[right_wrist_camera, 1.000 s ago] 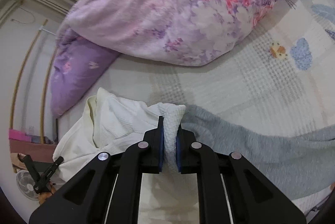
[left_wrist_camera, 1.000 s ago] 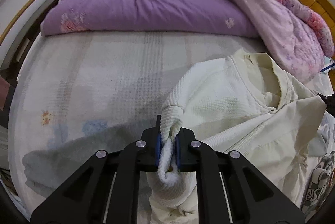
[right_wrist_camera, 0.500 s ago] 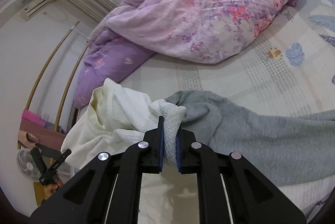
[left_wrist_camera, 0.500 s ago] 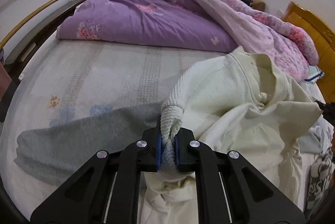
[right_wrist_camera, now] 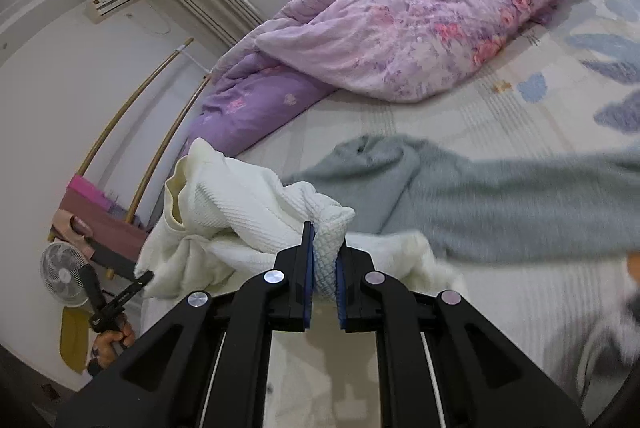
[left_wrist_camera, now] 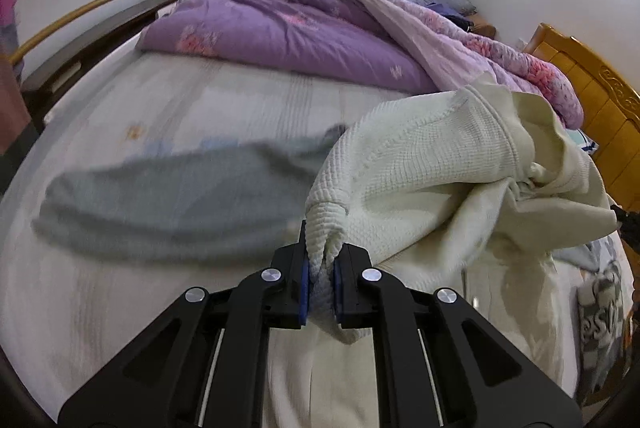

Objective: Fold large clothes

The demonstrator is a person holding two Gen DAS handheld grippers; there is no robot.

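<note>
A bunched fold of the cream waffle-knit top [left_wrist_camera: 420,164] is clamped tight in the left gripper [left_wrist_camera: 321,284], and another fold in the right gripper [right_wrist_camera: 325,280]. It's held up over the bed [left_wrist_camera: 120,308], with a grey garment [right_wrist_camera: 500,204] lying flat beyond.

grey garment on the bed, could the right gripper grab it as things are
Probably not yet. The right gripper has its jaws shut on the cream garment, so it would have to let go first. The grey garment lies uncovered on the bed just beyond.
</note>
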